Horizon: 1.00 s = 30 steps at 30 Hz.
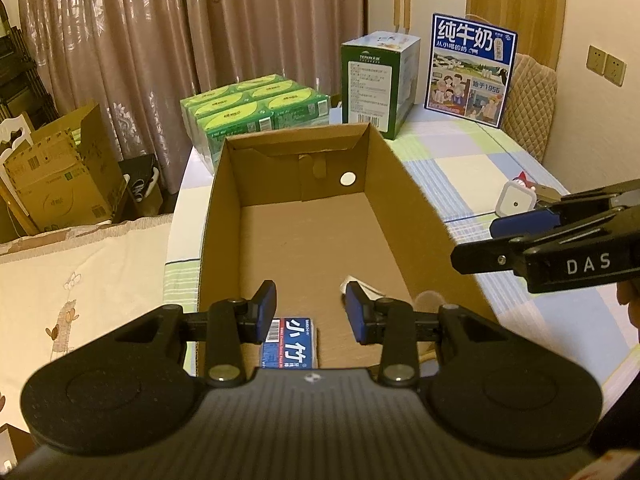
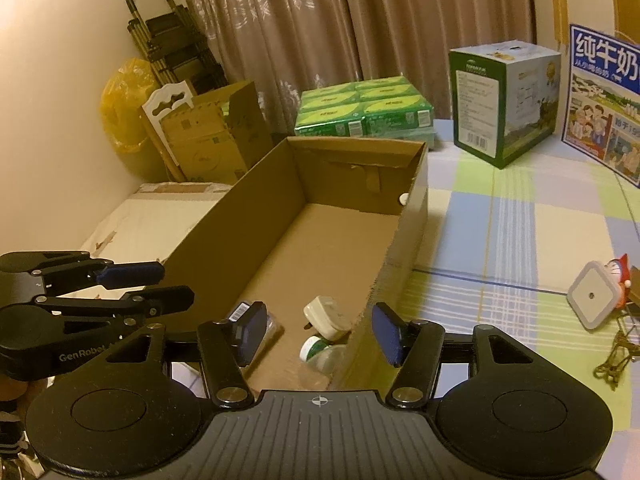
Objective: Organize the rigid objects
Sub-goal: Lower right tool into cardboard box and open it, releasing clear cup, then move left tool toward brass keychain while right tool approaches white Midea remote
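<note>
An open cardboard box (image 1: 224, 184) (image 2: 240, 216) lies lengthwise on the checked tablecloth. At its near end lie a blue packet (image 1: 290, 340), a white plug (image 2: 326, 316) and a clear bottle with a green-and-white cap (image 2: 320, 354). My left gripper (image 1: 311, 312) (image 2: 176, 282) hovers over the box's near left part, jaws apart with nothing between the pads. My right gripper (image 2: 320, 332) (image 1: 480, 242) stands open over the box's near right wall, above the plug and bottle, gripping nothing. A white square night light (image 2: 592, 300) (image 1: 516, 198) lies on the cloth to the right.
A red toy figure (image 2: 622, 280) and a brownish cord (image 2: 616, 356) lie by the night light. Green tissue packs (image 1: 256, 104), a green-and-white carton (image 1: 376, 80) and a blue milk carton (image 1: 468, 68) stand behind the box. Cardboard boxes (image 1: 60, 176) stand on the floor at left.
</note>
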Tool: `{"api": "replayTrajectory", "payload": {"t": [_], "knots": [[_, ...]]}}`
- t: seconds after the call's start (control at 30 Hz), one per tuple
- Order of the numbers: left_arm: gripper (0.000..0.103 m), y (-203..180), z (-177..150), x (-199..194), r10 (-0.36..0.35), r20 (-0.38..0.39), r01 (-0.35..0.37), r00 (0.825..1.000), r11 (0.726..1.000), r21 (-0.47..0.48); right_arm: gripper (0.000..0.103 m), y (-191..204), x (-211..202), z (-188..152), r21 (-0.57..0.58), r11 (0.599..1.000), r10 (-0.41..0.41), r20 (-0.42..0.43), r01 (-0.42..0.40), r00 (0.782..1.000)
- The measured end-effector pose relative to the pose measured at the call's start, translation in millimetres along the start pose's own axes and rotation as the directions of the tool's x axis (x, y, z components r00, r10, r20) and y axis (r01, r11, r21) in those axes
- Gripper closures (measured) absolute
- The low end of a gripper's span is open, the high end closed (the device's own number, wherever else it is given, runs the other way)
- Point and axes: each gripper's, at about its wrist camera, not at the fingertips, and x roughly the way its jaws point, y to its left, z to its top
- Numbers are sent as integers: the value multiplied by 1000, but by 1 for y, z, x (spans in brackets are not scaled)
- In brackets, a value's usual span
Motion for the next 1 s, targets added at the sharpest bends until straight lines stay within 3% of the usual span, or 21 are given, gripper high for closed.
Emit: {"api": "replayTrajectory", "payload": {"t": [0.53,0.9,1.0], "knots": [[70,-58,9,-41,-42,48,42,998,999,2,48,-23,-80,-20,36,998,-52,77,49,996],[68,-120,14,-50,-114,70,113,991,993,14,47,-74,-157,-44,85,981,-187,156,176,970],[61,-138,16,-50,-137,81,136,987,991,18,47,-95,-180,-56,105,968,-243,169,228,955]]}}
